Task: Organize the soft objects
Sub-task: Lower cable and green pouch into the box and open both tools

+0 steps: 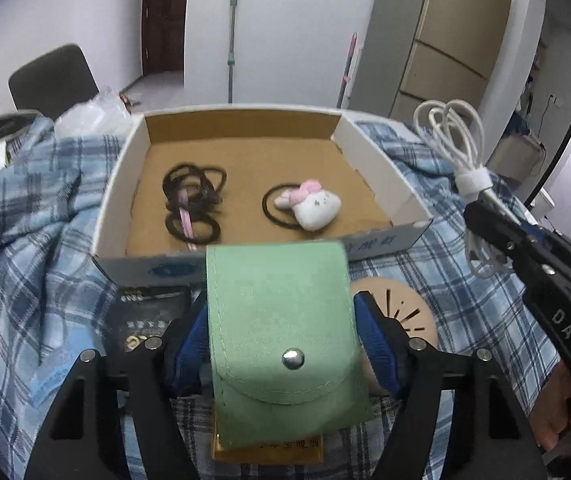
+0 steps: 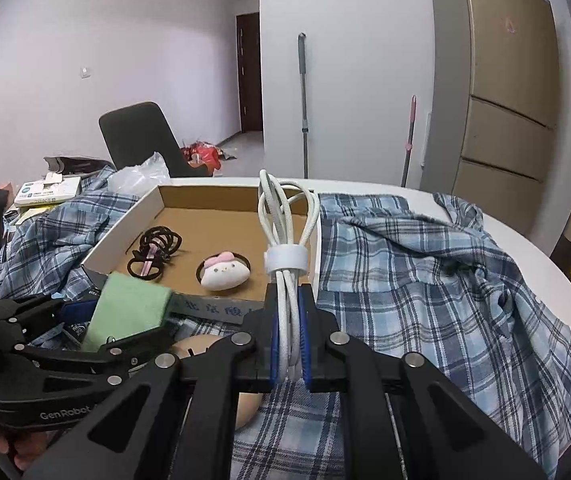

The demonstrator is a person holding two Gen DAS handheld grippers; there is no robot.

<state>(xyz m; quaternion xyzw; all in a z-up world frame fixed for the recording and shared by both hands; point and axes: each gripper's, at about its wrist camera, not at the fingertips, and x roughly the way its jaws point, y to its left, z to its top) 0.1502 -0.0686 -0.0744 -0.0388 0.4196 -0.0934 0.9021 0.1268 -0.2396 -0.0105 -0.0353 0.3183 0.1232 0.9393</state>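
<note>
Left wrist view: left gripper [image 1: 283, 328] tilts down toward the table, blue pads [image 1: 377, 340] flanking a green pouch [image 1: 281, 332] that stands between them just short of the box [image 1: 121, 192]; whether the pads press it, I cannot tell. Right gripper [image 2: 289, 332] also angles down, clenched on a strapped white cable [image 2: 285, 240] standing upright. Plaid cloth [image 2: 425, 280] covers the table [image 2: 525, 232]; chair [image 2: 137, 136] and mop [image 2: 303, 100] stand behind. Hair ties [image 1: 193, 200] and plush tie [image 1: 313, 204] lie inside the box, apart.
</note>
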